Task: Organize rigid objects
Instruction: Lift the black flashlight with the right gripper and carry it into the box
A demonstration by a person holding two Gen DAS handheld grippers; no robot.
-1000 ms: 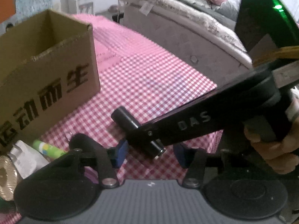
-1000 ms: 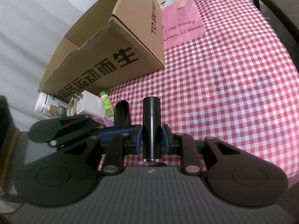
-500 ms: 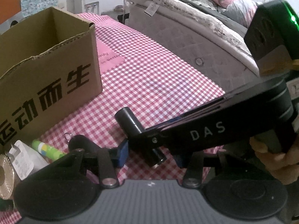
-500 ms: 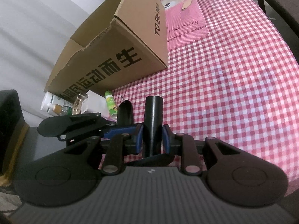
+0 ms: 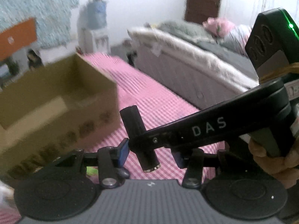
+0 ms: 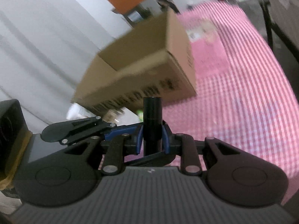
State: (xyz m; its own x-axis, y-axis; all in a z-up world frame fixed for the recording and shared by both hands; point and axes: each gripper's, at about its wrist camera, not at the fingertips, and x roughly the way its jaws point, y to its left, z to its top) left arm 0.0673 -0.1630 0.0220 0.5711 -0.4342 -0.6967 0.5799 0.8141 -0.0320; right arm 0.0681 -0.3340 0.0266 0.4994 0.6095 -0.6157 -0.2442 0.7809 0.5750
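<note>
The right gripper is clamping a black cylinder between its blue pads, the tube standing upright and poking out past the fingertips. In the left wrist view the same cylinder is showing tilted, its metal-ringed end nearest the camera, pinched by the right gripper's long black finger marked DAS, which is reaching in from the right. A person's hand is gripping that tool's handle at the right edge. The left gripper is holding nothing: its blue pads are standing apart on either side of the cylinder without pressing it. Beyond the jaws, a pink checked tablecloth is spreading under everything. Ahead and to the left of both sets of fingers, an open cardboard box is sitting on the cloth, its printed side blurred. Small bottles and packets are lying by the box's near corner, too smeared to tell apart. Farther back, right of the left jaws, a bed with grey bedding is lining the wall.
</note>
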